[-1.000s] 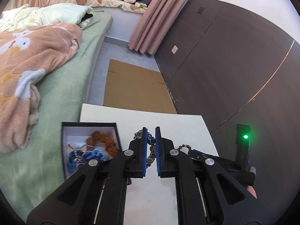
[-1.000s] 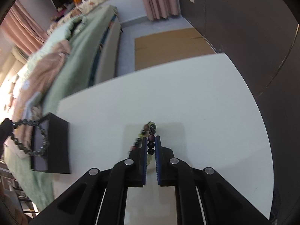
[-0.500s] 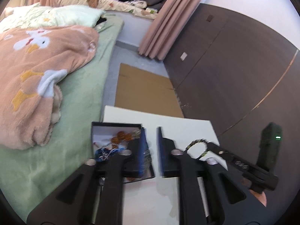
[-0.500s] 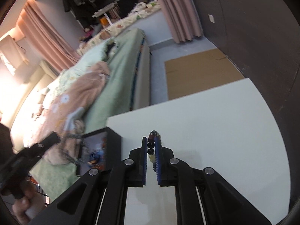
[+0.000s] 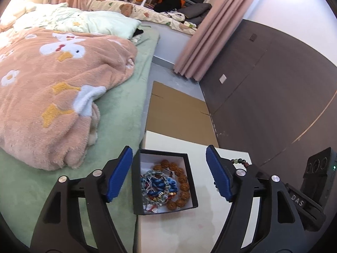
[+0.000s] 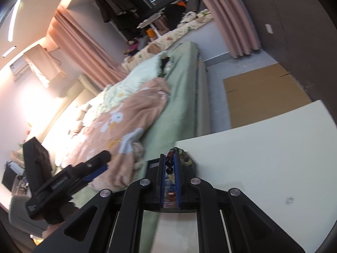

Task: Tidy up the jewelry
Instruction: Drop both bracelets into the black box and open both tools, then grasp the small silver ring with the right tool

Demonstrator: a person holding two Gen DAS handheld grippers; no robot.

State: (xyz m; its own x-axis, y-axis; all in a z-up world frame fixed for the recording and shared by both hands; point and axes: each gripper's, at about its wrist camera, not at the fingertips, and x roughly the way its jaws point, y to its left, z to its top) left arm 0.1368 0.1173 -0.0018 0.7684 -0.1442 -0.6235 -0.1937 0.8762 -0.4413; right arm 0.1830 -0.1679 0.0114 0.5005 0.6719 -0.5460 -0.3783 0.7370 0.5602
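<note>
The right tongs (image 6: 169, 164) pinch a bead bracelet (image 6: 180, 154) near the box (image 5: 190, 175), which sits at the counter (image 5: 189, 227) corner hard against the bed (image 5: 126, 109) and already holds a heap of beads (image 5: 164, 186); the left tongs (image 5: 169, 174) hang wide and empty over it. The loop dangles outside a narrow pinch, so I judge a jolt or early release could drop it off the counter's edge, or the two tongs could knock together or tip the box. The counter is plain white, with a small ring (image 6: 289, 200) lying alone; beyond it are a blanket (image 5: 52, 88), cardboard (image 5: 177, 116) on the floor, pink curtains (image 5: 202, 48) and a dark wall (image 5: 273, 97).
</note>
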